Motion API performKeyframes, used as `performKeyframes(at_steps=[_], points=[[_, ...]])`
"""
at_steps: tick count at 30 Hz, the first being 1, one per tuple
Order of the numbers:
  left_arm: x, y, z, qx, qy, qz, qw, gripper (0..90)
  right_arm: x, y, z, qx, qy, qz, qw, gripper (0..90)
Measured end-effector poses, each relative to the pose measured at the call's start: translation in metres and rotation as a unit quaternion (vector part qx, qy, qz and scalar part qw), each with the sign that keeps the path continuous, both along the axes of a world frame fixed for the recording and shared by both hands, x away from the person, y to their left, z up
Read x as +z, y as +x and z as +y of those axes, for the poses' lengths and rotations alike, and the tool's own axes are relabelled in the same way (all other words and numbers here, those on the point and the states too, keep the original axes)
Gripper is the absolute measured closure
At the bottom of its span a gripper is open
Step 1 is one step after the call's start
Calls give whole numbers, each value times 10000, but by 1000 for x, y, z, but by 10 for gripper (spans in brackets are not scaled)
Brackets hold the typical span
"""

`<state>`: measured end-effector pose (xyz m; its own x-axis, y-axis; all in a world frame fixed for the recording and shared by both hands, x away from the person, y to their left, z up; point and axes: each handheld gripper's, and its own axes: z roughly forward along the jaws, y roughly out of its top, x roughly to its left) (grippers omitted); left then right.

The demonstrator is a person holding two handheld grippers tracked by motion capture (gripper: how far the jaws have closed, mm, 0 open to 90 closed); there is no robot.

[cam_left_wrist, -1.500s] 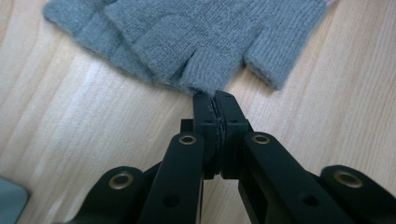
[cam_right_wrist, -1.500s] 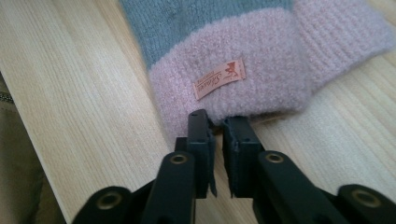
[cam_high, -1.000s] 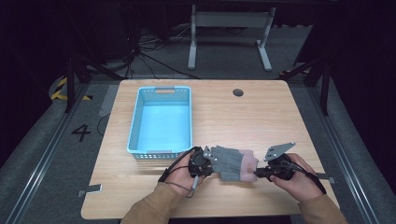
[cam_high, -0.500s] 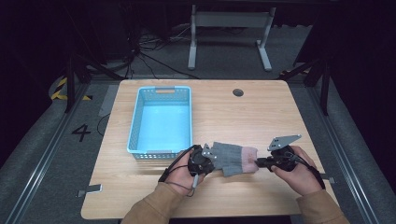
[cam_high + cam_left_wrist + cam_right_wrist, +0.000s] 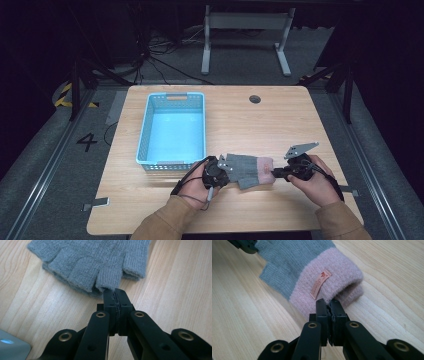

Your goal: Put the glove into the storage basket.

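A light wooden desk (image 5: 300, 125) carries a pale blue slatted basket (image 5: 172, 129) on its left half, and just right of the basket's near corner lies a knitted fingerless glove (image 5: 248, 168), flat on the wood between the two hands. The glove is grey over the palm and the short open finger stubs, with a soft pink ribbed cuff (image 5: 329, 287) that bears a small salmon-coloured label (image 5: 320, 283). The left hand-held gripper (image 5: 115, 293) has its jaws pressed together on the tip of one finger stub. The right hand-held gripper (image 5: 328, 303) is clamped on the edge of the pink cuff, at the glove's opposite end.
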<state>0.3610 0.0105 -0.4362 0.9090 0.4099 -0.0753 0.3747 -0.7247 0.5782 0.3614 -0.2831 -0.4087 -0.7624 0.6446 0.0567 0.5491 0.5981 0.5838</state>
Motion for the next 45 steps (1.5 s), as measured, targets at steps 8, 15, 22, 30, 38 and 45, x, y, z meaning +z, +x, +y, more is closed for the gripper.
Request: performKeyframes(at_steps=[8, 15, 22, 30, 38, 45], points=[[-6, 3, -1, 30, -3, 118, 9999, 888, -5, 4, 0, -62, -14, 38, 10000, 875], [-10, 5, 0, 84, 2, 168, 9998, 875, -6, 4, 0, -132, -46, 57, 9999, 870], [-9, 5, 1, 155, -29, 236, 9996, 827, -6, 4, -2, -235, -197, -56, 9995, 765], [-5, 1, 0, 137, -43, 311, 9994, 776, -4, 3, -8, -322, -126, -222, 9992, 728], [6, 0, 5, 304, -279, 293, 9987, 704, 2, 1, -18, -486, 0, -294, 9984, 695], [15, -2, 7, 362, -483, 174, 9980, 649, 1, 2, -25, -621, 61, -348, 9974, 651]])
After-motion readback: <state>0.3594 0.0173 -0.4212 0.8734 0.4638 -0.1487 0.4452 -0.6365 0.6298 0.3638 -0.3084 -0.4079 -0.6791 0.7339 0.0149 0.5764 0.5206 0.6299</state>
